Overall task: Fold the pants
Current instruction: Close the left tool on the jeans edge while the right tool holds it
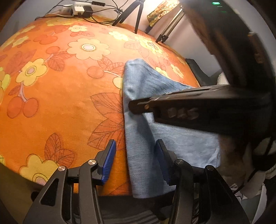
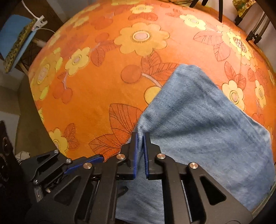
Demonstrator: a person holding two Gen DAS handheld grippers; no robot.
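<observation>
Pants [image 2: 198,120] draped over the orange floral blanket [image 2: 103,89], left fold pinched in the closed right tool [image 2: 141,137]. Left tool [image 1: 134,149] gaping, straddling that fold's near edge. Thin bite there; could slip free mid-fold, dropping crooked.

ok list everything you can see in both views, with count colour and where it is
pants: one, light blue denim, partly folded on the right side of the blanket
blanket: one, orange with yellow flowers, covering the surface
tripods: at least two, one black and one silver, past the far edge
power adapters: a few, white and black with cables, far left edge
left gripper: black, blue pads, open astride the pants' left edge
right gripper: black, blue pads, shut on a pinch of the pants
</observation>
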